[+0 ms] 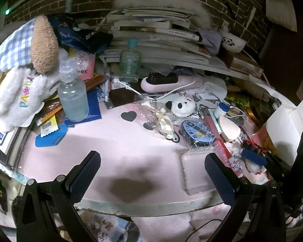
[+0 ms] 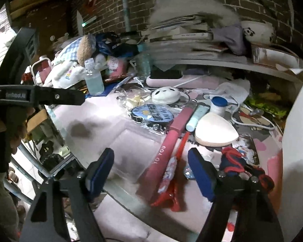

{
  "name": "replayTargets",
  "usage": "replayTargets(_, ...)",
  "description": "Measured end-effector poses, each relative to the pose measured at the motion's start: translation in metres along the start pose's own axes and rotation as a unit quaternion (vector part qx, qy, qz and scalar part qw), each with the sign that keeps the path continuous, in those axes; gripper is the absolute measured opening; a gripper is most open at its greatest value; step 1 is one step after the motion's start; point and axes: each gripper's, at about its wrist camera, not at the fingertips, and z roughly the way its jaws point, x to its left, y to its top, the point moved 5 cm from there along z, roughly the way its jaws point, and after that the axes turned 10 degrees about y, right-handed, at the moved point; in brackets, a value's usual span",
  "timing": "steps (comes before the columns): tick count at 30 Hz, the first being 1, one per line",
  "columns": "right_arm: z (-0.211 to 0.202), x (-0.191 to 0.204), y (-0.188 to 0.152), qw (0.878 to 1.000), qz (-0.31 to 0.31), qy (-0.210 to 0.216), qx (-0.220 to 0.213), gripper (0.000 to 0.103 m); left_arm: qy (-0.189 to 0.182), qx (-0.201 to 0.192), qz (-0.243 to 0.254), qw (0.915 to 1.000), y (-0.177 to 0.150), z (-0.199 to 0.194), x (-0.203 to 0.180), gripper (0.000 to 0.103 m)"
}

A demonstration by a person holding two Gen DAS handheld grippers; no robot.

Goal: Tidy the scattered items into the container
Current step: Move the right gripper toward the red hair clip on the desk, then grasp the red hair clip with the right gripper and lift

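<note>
While both jaws stand spread and empty, the right gripper point(image 2: 151, 173) hovers over the pink stick point(image 2: 167, 147) near the desk's point(image 1: 111, 141) front edge, aligned to straddle it; the left gripper point(image 1: 152, 173) waits over bare surface; the white box point(image 1: 284, 127) stands at the right edge.

Dim fisheye views, dark bowed corners, motion-blurred right view.

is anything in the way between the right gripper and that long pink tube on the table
Nothing visible blocks it. The right gripper hangs open over the near end of the pink tube. A red pen lies tight against the tube's right side and could get pinched too.
</note>
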Motion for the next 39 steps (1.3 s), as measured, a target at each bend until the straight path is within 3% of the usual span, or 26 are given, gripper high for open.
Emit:
replayTargets(3, -0.002, -0.005, -0.002, 1.000, 0.005, -0.007, 0.002, 0.057, -0.002, 0.000, 0.000, 1.0000, 0.001, 0.001, -0.002, 0.103)
replayTargets(5, 0.001, -0.008, -0.004, 1.000, 0.010, -0.010, 0.012, 0.044, -0.001, 0.001, 0.002, 1.0000, 0.001, 0.002, -0.003, 0.103)
replayTargets(10, 0.003, -0.011, -0.002, 0.999, 0.025, -0.012, 0.018, 0.034, -0.002, 0.002, 0.006, 1.0000, -0.001, 0.002, -0.006, 0.103)
replayTargets(15, -0.005, -0.012, -0.001, 0.998, 0.034, -0.040, 0.024, 0.032, -0.002, 0.002, 0.005, 1.0000, 0.001, 0.004, -0.006, 0.103)
replayTargets(17, -0.003, -0.012, -0.002, 0.998, 0.036, -0.039, 0.031, 0.023, -0.006, 0.001, 0.004, 1.0000, 0.001, 0.004, -0.007, 0.103)
replayTargets(26, 0.004, -0.017, -0.006, 0.998, 0.039, -0.041, 0.040, 0.011, -0.006, 0.001, 0.008, 1.0000, 0.001, 0.004, -0.008, 0.103)
replayTargets(39, 0.015, -0.017, -0.007, 0.996, 0.012, -0.059, 0.059, 0.013, -0.006, 0.002, 0.013, 0.9999, 0.002, 0.006, -0.012, 0.103)
